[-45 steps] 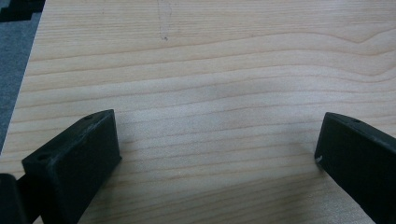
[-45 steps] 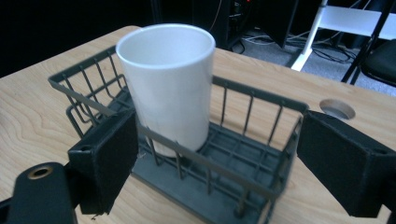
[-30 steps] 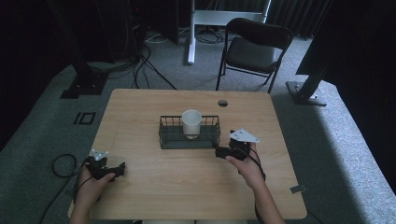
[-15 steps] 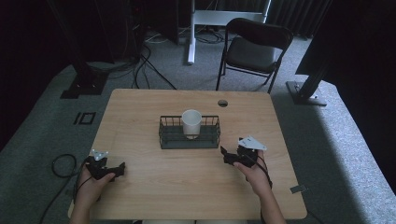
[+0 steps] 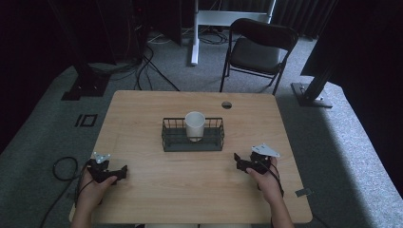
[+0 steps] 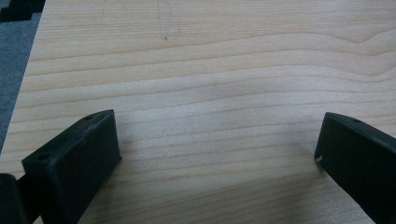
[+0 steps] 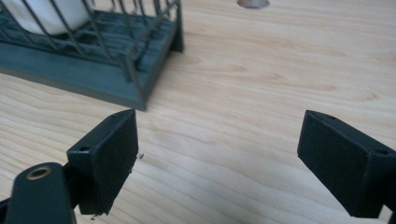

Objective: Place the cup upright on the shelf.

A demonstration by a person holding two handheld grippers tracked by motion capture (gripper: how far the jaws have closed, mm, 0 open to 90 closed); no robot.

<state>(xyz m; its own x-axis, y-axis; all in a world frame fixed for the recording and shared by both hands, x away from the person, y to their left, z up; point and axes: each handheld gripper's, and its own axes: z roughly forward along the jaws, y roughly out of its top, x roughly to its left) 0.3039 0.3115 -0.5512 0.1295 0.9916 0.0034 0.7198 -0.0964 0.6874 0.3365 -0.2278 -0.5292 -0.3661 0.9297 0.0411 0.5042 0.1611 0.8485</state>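
One white cup [image 5: 195, 125] upright in wire basket [image 5: 192, 142]: light, rigid, slick; pinch rim gently. Your right gripper [image 5: 243, 164] and left gripper [image 5: 117, 172] both spread, empty.

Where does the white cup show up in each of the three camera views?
High view: the white cup stands in the dark wire basket at the table's middle.
Left gripper view: not in this picture, just wooden tabletop between the fingers.
Right gripper view: top left corner, behind the basket's wires.
Shared landmark: the wood-grain tabletop.
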